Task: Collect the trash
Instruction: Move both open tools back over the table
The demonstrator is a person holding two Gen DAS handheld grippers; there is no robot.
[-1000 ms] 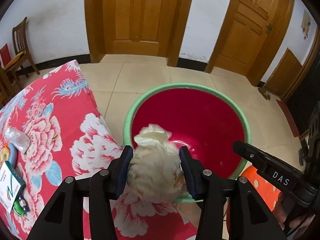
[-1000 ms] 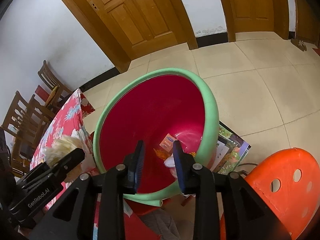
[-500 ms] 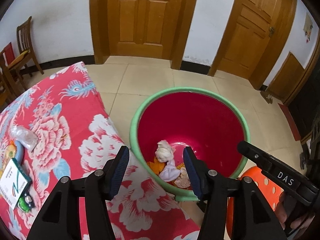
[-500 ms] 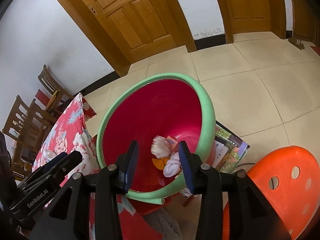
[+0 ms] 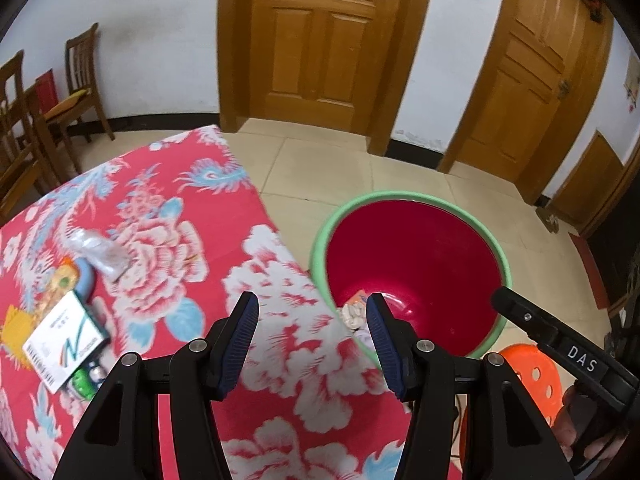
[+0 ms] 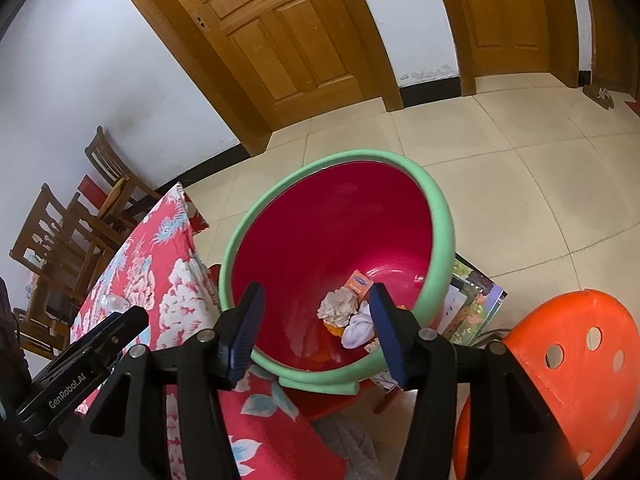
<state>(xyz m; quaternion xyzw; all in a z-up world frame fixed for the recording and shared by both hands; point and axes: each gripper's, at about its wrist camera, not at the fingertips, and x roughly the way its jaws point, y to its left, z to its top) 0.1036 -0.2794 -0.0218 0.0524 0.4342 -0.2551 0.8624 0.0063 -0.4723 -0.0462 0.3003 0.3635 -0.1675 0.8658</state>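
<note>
A red bin with a green rim (image 5: 505,268) (image 6: 442,216) stands beside the table. Inside it lie a crumpled paper wad (image 6: 338,307), a white scrap (image 6: 358,330) and an orange packet (image 6: 360,283). My left gripper (image 5: 312,338) is open and empty above the red floral tablecloth (image 5: 168,240), left of the bin. My right gripper (image 6: 316,330) is open and empty just above the bin's near rim. On the table lie a crumpled clear plastic wrapper (image 5: 98,254), a white card box (image 5: 64,340) and orange and green scraps (image 5: 12,330).
An orange plastic stool (image 6: 568,368) (image 5: 534,372) stands right of the bin. Printed papers (image 6: 474,300) lie on the tiled floor behind it. Wooden chairs (image 5: 80,80) stand at the left wall. Wooden doors (image 5: 320,40) are behind.
My left gripper opened and let the paper wad fall into the bin, then swung left over the table. My right gripper opened wider and drew back a little.
</note>
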